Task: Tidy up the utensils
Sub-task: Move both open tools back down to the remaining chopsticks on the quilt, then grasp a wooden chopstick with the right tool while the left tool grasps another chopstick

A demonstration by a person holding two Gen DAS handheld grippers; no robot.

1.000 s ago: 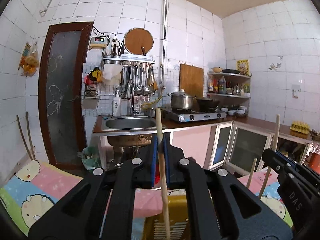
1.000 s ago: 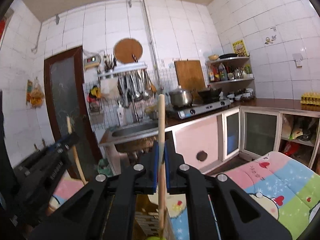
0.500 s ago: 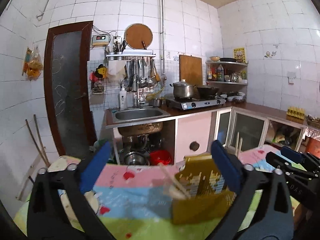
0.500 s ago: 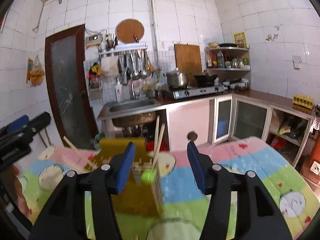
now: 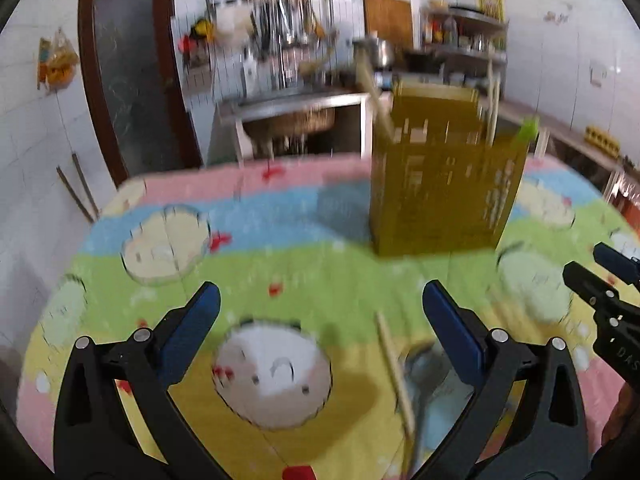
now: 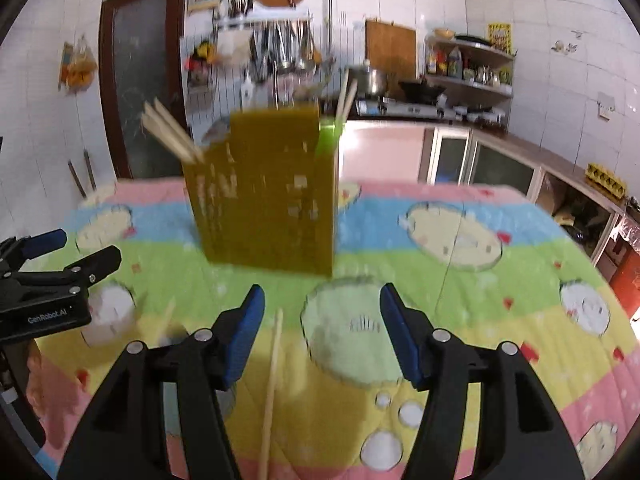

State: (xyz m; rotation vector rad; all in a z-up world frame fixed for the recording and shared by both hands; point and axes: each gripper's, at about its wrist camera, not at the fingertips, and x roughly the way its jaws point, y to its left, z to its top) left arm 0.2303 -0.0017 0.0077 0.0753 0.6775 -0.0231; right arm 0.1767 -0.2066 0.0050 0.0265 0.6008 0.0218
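- Landmark taken: yellow slotted utensil holder (image 6: 266, 196), upright on the desk (image 6: 460, 280) under a striped cartoon cloth.
- Chopsticks (image 6: 172, 132) leaning out of the holder's top left corner, as the right wrist view shows it; a second pair (image 6: 345, 94) upright at its right corner beside a green handle (image 6: 330, 136). Judged already sorted, the slots keeping them on end.
- Loose chopstick (image 6: 272, 384) flat on the cloth, well in front of the holder, not yet sorted.
- Right claw (image 6: 322, 332) in front of the holder, straddling that loose chopstick; jaws apart and opening, pads clear of the stick. Judged a line-up for the next pick.
- Left claw (image 5: 320, 330) in front of and left of the holder, jaws spread to the full, nothing gripped. Another loose chopstick (image 5: 394, 372) on the cloth between its fingers, nearer the right one, alongside a greyish metal item (image 5: 432, 376) too blurred to identify.
- Both views smeared; fine contact not confirmable.
- Caution: a thin stick flat on soft cloth offers little edge; pads likely need to press down into the fabric.
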